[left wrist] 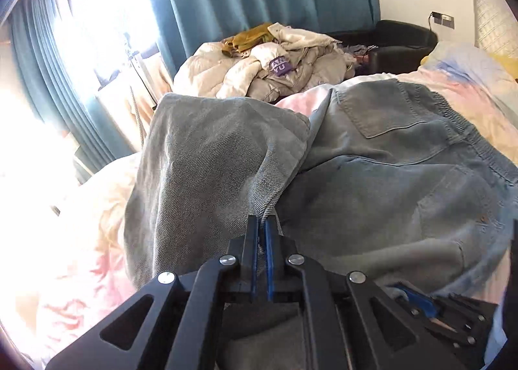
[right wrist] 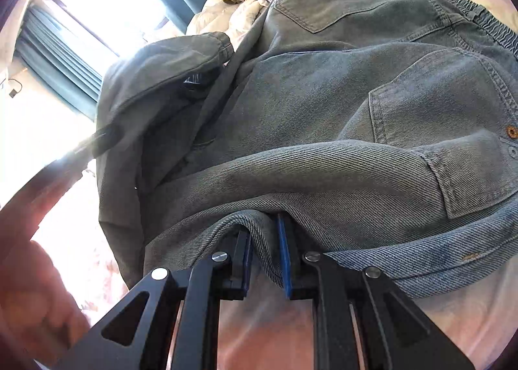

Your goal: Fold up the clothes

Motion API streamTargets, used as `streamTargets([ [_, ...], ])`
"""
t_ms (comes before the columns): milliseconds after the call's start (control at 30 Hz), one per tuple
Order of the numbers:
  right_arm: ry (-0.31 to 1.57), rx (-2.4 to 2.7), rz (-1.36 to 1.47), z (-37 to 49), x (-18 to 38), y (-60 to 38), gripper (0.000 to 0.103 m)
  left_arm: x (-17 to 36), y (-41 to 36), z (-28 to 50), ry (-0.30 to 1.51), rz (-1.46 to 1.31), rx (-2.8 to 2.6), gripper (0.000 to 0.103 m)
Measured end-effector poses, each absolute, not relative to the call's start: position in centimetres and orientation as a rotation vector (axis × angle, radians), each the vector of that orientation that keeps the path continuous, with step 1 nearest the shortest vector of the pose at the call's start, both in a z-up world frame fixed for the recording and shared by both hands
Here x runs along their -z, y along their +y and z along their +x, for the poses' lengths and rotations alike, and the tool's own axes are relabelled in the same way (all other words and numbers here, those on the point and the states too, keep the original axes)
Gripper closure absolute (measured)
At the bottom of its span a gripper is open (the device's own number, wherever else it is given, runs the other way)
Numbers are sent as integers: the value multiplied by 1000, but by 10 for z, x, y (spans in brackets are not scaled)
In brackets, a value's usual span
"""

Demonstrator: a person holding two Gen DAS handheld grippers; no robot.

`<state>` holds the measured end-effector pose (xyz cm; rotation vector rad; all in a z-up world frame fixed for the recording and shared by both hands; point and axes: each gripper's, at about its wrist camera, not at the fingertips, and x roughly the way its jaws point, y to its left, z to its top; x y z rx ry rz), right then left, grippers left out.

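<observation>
Two tools are clamped on the grey-blue jeans [right wrist: 340, 85] spread over the bed [left wrist: 469, 101], left tool [left wrist: 262, 224] pinching a lifted leg fold, right tool [right wrist: 264, 227] biting a bunched hem, where thick denim could slip free mid-fold.

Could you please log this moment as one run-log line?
task: fold clothes | left gripper: shut on jeans | right gripper: shut on jeans hem | jeans: on bed, partly folded
</observation>
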<state>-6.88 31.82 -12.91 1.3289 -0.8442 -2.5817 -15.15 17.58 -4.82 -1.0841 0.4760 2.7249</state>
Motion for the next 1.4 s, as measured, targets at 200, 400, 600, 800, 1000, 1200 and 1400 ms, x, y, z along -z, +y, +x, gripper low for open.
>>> streamTargets([
  [200, -830, 2591, 1290, -50, 115, 316, 89, 13, 147, -86, 388, -1027, -2696, 99],
  [400, -898, 2534, 1300, -35, 108, 324, 87, 52, 114, -51, 355, -1128, -2636, 99],
  [600, -1022, 2413, 1437, -25, 129, 335, 85, 73, 113, -55, 308, -1078, -2594, 98],
  [800, -1093, 2390, 1439, -29, 121, 354, 85, 67, 126, -47, 394, -999, -2588, 74],
  [1000, -1176, 2334, 1429, -32, 132, 361, 84, 61, 153, -37, 649, -863, -2520, 54],
  [1200, -1220, 2307, 1427, -35, 140, 365, 83, 97, 200, -63, 1182, -891, -2369, 54],
  [1400, -1281, 2268, 1430, -27, 145, 377, 82, 125, 221, -102, 1443, -915, -2357, 54],
])
